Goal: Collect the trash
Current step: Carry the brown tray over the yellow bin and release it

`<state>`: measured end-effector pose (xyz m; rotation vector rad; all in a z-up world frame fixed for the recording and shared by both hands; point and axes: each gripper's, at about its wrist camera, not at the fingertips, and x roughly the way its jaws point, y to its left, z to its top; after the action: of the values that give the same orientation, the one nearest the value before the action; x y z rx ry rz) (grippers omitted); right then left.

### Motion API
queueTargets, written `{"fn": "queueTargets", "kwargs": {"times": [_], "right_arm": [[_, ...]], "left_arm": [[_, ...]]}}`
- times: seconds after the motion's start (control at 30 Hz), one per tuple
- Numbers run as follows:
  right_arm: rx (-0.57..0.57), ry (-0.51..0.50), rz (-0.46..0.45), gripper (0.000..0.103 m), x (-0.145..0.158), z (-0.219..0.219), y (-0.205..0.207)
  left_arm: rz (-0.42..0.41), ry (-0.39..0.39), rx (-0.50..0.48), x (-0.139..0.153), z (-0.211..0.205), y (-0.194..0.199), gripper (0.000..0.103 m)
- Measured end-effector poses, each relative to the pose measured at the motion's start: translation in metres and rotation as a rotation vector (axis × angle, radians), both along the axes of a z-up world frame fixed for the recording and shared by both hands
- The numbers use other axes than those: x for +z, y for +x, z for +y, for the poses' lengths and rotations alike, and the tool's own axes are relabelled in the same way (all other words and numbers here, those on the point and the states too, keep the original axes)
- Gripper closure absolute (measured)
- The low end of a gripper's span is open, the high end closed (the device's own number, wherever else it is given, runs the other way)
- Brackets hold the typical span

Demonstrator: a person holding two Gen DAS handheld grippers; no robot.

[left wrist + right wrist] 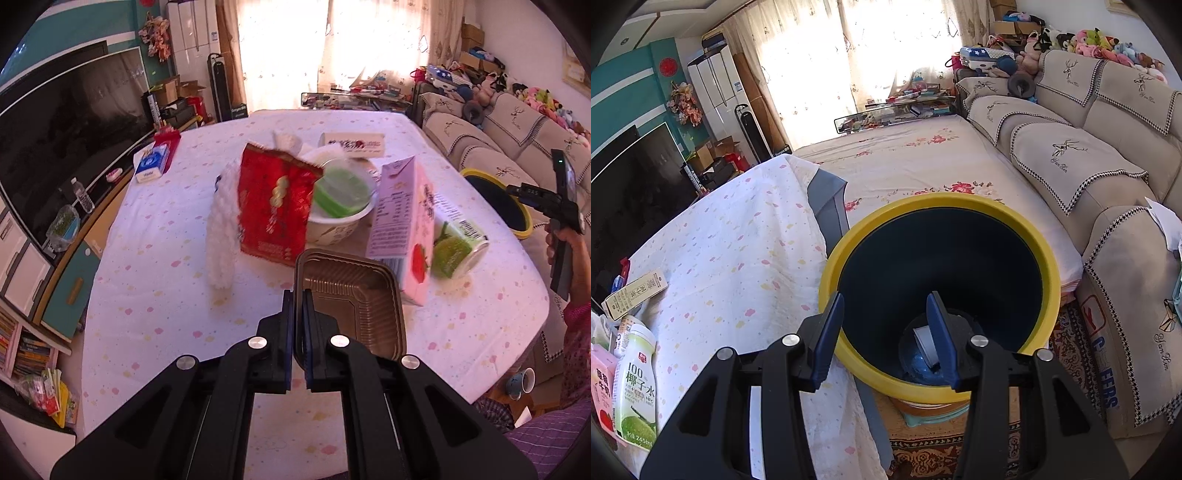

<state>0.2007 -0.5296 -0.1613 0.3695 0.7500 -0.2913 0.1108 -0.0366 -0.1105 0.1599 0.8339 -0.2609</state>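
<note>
Trash is piled on the table point(147, 295): from the left, a red packet point(275, 206), a white bowl point(338, 221) with a green lid point(341, 192), a pink carton point(402, 229) and a green drink bottle point(456, 247). In front of them, the rim of a brown tray point(351, 295) is pinched by the left gripper point(297, 295), its jaws pressed together. Further right, the right gripper point(885, 301) is held half spread and empty over the yellow-rimmed bin point(1015, 221) beside the table.
</note>
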Motion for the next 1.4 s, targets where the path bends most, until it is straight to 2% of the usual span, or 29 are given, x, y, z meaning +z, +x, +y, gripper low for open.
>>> {"fn": "queueTargets", "kwargs": {"times": [0.23, 0.4, 0.53, 0.67, 0.97, 1.17, 1.4], "right_arm": [[-0.017, -0.014, -0.029, 0.058, 0.013, -0.002, -0.011], [-0.023, -0.041, -0.073, 0.058, 0.028, -0.008, -0.025], [-0.035, -0.067, -0.101, 0.058, 0.036, -0.019, -0.035], [-0.054, -0.079, -0.117, 0.058, 0.037, -0.035, -0.044], [-0.101, -0.091, -0.117, 0.058, 0.035, -0.071, -0.058], [-0.12, -0.094, -0.117, 0.058, 0.036, -0.088, -0.061], [-0.122, -0.102, -0.123, 0.058, 0.039, -0.094, -0.058]], "left_arm": [[-0.098, -0.045, -0.16, 0.048, -0.057, -0.005, 0.098], [-0.145, -0.042, -0.262, 0.073, -0.112, -0.005, 0.098], [-0.171, -0.042, -0.318, 0.087, -0.156, -0.001, 0.098], [-0.157, -0.053, -0.369, 0.09, -0.203, 0.013, 0.098], [-0.141, -0.018, -0.41, 0.072, -0.317, 0.063, 0.098], [-0.093, 0.017, -0.395, 0.04, -0.396, 0.101, 0.098], [-0.033, 0.045, -0.355, -0.001, -0.452, 0.133, 0.098]]}}
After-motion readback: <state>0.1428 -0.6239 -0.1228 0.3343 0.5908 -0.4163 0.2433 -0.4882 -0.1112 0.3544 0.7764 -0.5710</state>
